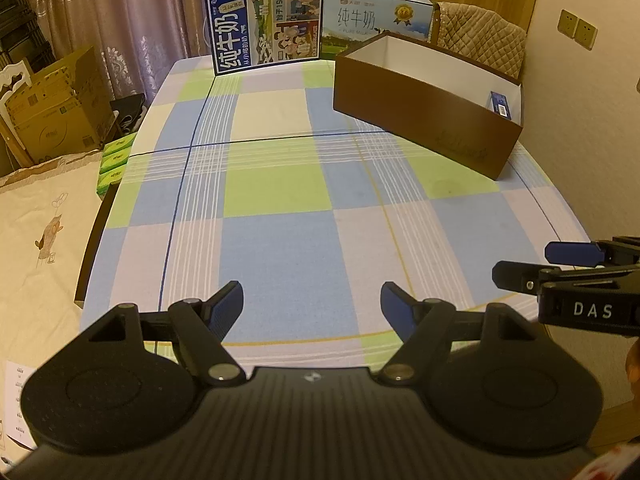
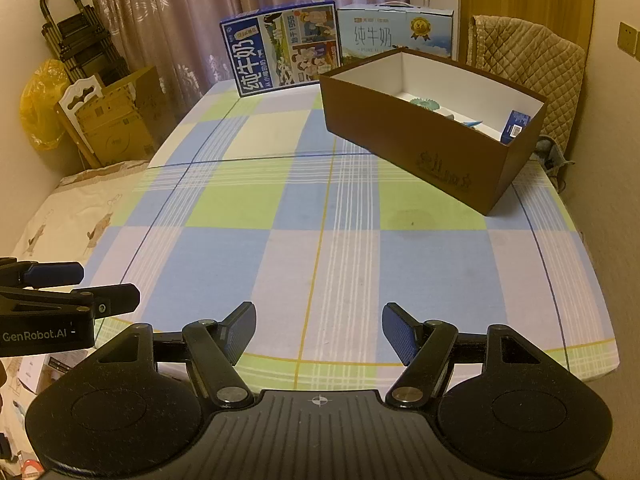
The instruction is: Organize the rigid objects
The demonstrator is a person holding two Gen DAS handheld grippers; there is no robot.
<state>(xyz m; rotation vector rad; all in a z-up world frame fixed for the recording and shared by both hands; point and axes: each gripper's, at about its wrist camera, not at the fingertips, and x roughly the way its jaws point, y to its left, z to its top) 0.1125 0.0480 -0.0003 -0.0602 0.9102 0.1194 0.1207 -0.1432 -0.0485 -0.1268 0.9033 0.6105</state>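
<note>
Box (image 2: pixel 420 136) of brown card, rectangular and open-topped with white inner walls, sits far right on the table (image 2: pixel 280 240). Nearest, the left gripper (image 1: pixel 312 308) and right gripper (image 2: pixel 319 330) hover over the table's near edge, each with black ribbed body and blue textured pads spread apart, holding nothing. A checked cloth in blue, green and lilac covers the tabletop. Inside the box lie a small blue carton (image 2: pixel 516 125) against its right end and pale items I cannot identify. Beyond, two printed milk cartons (image 2: pixel 284 50) stand upright before a curtain (image 2: pixel 168 20).
</note>
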